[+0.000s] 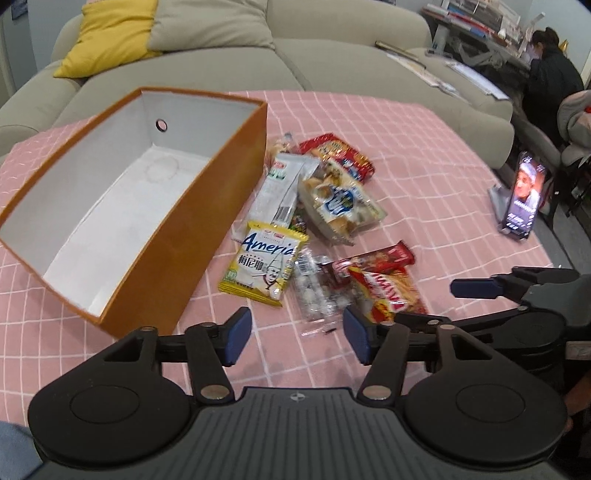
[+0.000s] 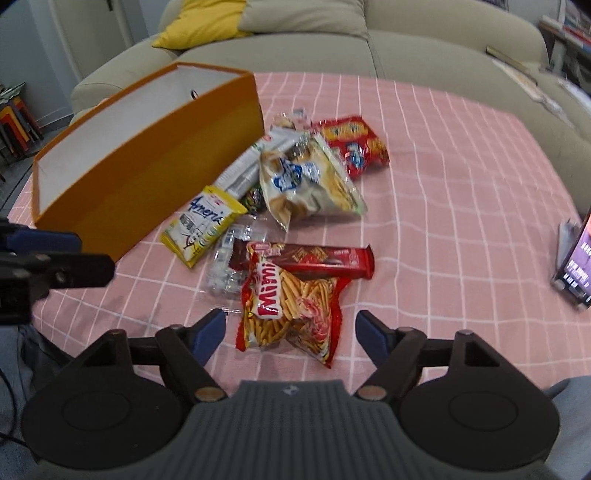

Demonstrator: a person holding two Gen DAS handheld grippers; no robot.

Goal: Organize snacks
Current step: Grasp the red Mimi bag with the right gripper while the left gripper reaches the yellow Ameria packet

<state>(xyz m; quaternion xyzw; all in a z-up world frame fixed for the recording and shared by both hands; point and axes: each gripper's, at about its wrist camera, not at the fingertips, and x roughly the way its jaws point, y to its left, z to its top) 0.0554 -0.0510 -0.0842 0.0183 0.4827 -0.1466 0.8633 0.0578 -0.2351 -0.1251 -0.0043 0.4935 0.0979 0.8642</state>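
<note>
An empty orange box (image 1: 155, 236) with a white inside stands on the pink checked cloth, also in the right wrist view (image 2: 147, 166). Beside it lies a heap of snacks: a yellow packet (image 1: 264, 267), a clear bag of white sweets (image 1: 317, 291), a red Mimi stick bag (image 2: 291, 310), a red biscuit bar (image 2: 325, 258), a big cracker bag (image 2: 306, 181) and a red bag (image 2: 354, 144). My left gripper (image 1: 297, 334) is open and empty, just short of the sweets bag. My right gripper (image 2: 291, 336) is open and empty, its fingers on either side of the Mimi bag's near end.
A phone on a stand (image 1: 524, 195) plays video at the table's right edge. A beige sofa (image 1: 295, 40) with a yellow cushion (image 1: 110, 33) runs behind the table. A person sits at a desk (image 1: 550, 66) far right.
</note>
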